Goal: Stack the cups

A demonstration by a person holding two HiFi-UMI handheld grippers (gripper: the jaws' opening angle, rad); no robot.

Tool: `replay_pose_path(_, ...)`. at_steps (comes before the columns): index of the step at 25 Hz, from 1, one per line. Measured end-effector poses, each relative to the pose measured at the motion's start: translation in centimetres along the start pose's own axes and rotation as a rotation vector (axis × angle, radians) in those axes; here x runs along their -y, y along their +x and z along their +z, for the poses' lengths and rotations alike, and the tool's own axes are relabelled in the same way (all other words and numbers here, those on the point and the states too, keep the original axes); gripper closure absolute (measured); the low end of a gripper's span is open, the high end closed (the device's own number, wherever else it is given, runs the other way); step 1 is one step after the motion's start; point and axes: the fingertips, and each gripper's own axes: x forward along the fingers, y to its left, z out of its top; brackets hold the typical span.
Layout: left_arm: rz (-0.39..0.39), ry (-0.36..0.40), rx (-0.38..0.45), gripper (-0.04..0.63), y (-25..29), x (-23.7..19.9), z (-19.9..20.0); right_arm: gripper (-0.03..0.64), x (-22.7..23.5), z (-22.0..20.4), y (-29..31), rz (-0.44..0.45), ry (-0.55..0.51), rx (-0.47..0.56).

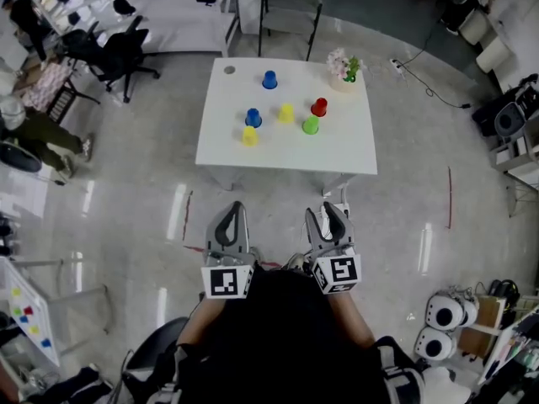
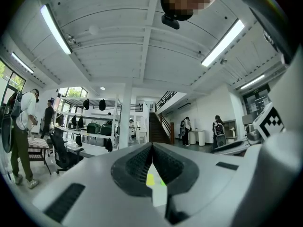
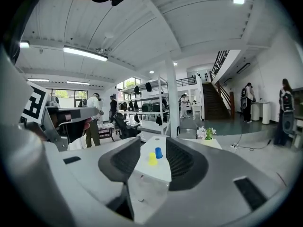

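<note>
The table [image 1: 354, 154] stands ahead of both claws, well apart from them; the left claw [image 1: 237, 209] is clenched, its tips meeting on nothing; the right claw [image 1: 322, 214], just beside it, is released, jaws partly apart with only air between, touching nothing; both point toward the table; six cups stand singly on it, each on end with its long axis vertical, mouth up or down too small to tell; nearest the left claw is the near yellow cup [image 1: 250, 136], then the near blue cup [image 1: 253, 118]; the green cup [image 1: 311, 124] and red cup [image 1: 318, 107] lie ahead of the right claw; the far yellow cup [image 1: 286, 113] sits ahead between the claws; the far blue cup [image 1: 269, 80] is farthest.
</note>
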Motion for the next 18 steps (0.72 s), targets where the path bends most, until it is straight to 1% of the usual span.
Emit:
replay_pose_path(10,-0.012,-0.041,0.004,0.574,-0.1,-4.9,-0.9,0.442,-3.8,0.2,2.9,-0.035,-0.007,-0.006)
replay_pose_path(15,-0.027,-0.080,-0.017,0.574,0.1,-5.3,-1.5,0.442,-4.7,0.2,3.7,-0.029,-0.018,-0.026)
replay_pose_path(18,-0.032,-0.075,-0.022,0.574,1.3,-5.2,-2.0,0.442,-4.0,0.0,5.2,-0.024,-0.018,-0.033)
